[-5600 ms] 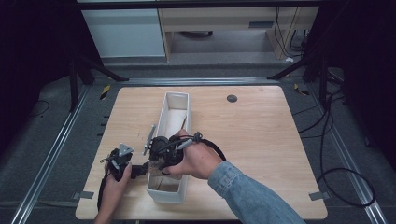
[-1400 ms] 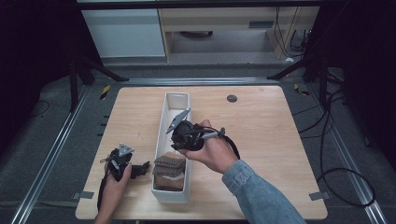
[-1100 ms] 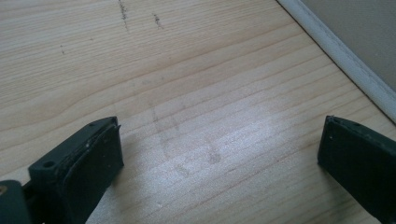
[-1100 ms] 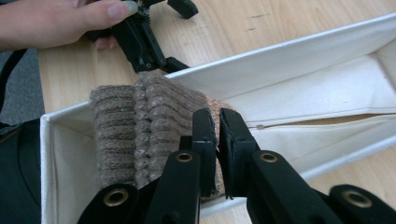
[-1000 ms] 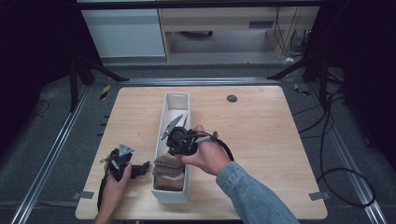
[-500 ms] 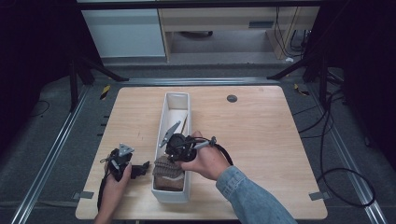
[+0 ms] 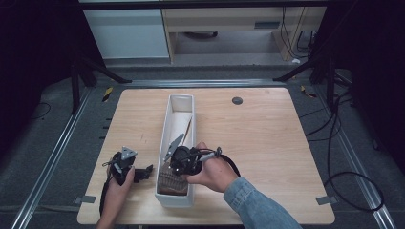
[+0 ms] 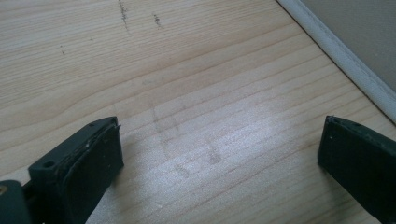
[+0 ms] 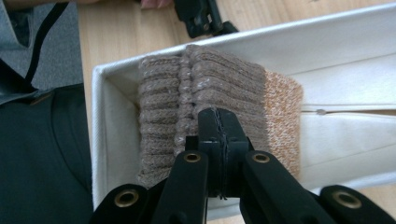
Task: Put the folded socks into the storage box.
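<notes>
At the near end of the white bin (image 7: 177, 143), the right claw (image 9: 218, 122) is clenched, empty, over folded ribbed brown socks (image 9: 201, 88), their orange end visible from the right gripper view. Bin's long axis runs 12 to 6. Left claw (image 8: 219, 154) gapes wide over bare bench (image 8: 187, 70) at 8 o'clock

The left gripper (image 8: 219, 163) has its two black jaws wide apart over the bare wooden table (image 8: 187, 70). At 2 o'clock runs the white edge of a box (image 8: 336, 51). Nothing is between the jaws.
</notes>
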`<state>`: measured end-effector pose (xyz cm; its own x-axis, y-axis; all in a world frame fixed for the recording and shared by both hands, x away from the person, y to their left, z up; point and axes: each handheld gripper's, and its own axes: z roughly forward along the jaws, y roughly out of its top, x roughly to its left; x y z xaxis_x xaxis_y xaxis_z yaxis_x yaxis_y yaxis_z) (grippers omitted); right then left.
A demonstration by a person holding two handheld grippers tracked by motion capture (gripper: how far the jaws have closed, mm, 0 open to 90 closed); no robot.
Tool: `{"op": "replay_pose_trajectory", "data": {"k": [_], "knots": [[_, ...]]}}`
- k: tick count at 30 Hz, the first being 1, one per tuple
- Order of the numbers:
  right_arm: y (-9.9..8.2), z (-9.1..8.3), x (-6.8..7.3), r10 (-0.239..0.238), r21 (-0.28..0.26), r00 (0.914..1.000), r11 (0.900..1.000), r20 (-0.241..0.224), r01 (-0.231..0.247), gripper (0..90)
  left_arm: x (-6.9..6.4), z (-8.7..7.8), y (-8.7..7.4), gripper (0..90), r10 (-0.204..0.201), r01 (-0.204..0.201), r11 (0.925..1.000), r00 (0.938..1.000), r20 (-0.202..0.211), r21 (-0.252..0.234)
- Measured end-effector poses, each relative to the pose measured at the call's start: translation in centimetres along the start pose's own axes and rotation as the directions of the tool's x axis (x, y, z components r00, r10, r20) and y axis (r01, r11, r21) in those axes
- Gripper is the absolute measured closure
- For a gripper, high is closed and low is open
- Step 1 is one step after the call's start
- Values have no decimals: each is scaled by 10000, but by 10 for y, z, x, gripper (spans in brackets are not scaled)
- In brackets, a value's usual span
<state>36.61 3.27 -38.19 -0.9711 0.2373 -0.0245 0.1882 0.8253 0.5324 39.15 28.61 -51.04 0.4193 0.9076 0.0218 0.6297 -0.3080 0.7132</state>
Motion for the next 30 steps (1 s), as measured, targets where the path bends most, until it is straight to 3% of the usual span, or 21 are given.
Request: {"op": "replay_pose_trajectory", "data": {"k": [9, 30], "knots": [[-4, 6, 8, -40, 91, 9997, 9999, -236, 42, 900, 0, 0, 0, 0, 1, -1, 10000, 10000, 1, 0], [-10, 26, 18, -304, 747, 9993, 9967, -208, 319, 900, 0, 0, 0, 0, 1, -1, 10000, 10000, -1, -1]]}}
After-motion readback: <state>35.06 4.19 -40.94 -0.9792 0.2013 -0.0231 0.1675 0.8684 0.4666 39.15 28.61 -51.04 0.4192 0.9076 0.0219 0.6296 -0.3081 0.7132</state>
